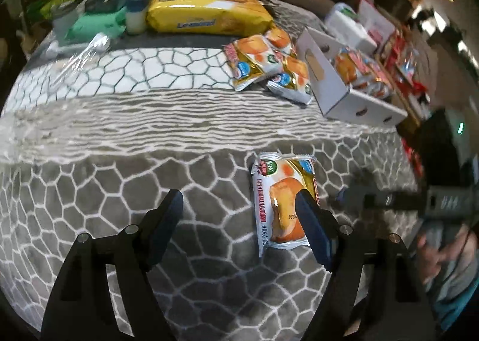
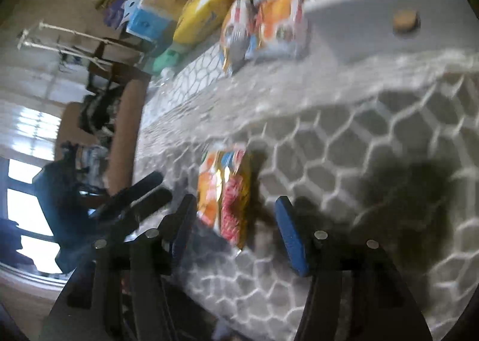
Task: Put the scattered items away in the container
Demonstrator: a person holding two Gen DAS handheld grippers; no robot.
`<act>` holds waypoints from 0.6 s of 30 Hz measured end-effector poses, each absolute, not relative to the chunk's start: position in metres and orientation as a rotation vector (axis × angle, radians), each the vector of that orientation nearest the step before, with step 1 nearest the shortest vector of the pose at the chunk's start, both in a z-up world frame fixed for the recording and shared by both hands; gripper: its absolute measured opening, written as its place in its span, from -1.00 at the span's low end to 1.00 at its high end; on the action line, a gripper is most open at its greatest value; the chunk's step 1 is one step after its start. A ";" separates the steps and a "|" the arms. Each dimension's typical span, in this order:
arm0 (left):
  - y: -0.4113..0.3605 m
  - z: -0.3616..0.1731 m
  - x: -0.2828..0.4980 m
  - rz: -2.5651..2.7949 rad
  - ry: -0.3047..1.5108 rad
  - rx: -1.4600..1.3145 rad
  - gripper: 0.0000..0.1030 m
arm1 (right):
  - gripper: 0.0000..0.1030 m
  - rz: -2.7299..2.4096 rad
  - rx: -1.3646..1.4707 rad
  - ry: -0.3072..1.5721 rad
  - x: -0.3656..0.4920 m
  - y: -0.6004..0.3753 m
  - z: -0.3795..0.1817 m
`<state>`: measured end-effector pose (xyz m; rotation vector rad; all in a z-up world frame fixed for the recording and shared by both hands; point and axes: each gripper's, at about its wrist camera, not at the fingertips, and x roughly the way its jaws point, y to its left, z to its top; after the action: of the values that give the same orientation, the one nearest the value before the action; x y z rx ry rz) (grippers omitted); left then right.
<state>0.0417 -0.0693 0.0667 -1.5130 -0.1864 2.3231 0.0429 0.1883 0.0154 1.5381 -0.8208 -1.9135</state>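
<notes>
Right now your left gripper [image 1: 239,215] hangs over the grey rug with white honeycomb lines [image 1: 119,206], and its two fingers are spread wide with nothing between them. One shiny orange and white snack packet [image 1: 283,203] lies flat on the rug just past that gripper. The right-side finger pad [image 1: 311,230] covers its edge, so the packet sits off to one side, not in the middle of the gap. Its long side runs away from you, about the same way the fingers point.

Your right gripper [image 2: 235,218] is also near this packet [image 2: 224,191]. Its fingers are apart too, and the packet shows in the gap, close to the left pad; the view is blurry, but the pads do not seem to squeeze it. I think the right hand is lined up better for the grab.

The white cardboard box with round holes [image 1: 338,95] sits further away, to the right, with packets already inside. Three more packets [image 1: 269,65] lie just beside its left wall.
</notes>
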 end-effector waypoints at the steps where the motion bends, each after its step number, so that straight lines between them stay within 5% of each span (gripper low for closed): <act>1: -0.071 0.066 0.043 2.313 -0.207 -1.510 0.45 | 0.12 -1.897 1.529 -0.846 0.045 0.186 0.012; 18: -0.065 0.028 0.049 2.298 -0.140 -1.581 0.59 | 0.10 -1.827 1.473 -0.985 0.036 0.174 -0.012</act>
<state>0.0489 -0.0650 0.0276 -1.5814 -0.1402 2.2975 0.0362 0.1741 -0.0120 1.4735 -0.9854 -1.8267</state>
